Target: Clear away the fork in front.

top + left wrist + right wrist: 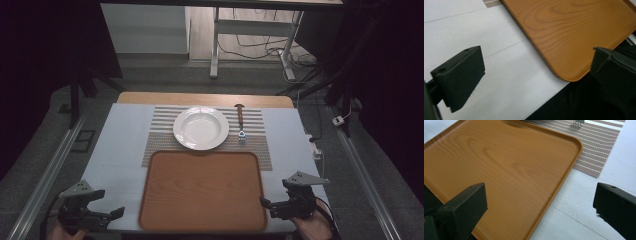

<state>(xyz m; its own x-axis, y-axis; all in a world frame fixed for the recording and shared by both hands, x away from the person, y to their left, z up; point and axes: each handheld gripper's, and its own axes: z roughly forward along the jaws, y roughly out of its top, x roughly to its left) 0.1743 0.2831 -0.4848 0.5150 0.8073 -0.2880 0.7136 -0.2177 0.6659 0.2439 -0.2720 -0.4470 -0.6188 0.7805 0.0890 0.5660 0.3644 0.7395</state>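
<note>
Flanking the empty rectangular wooden tray [202, 192] at the near tabletop [120, 145] edge: left gripper [107, 216] and right gripper [267, 204], fingers spread wide, holding nothing. Placement suggests a two-sided lift. White round plate [201, 128] and wood-handled fork [241, 125] sit beyond on the striped mat [260, 150].

Legible markings: none. I read no text, label, brand, number or sign on the wooden tray [202, 192], white plate [201, 128], fork [241, 124], striped mat [260, 145] or bench [120, 145].
</note>
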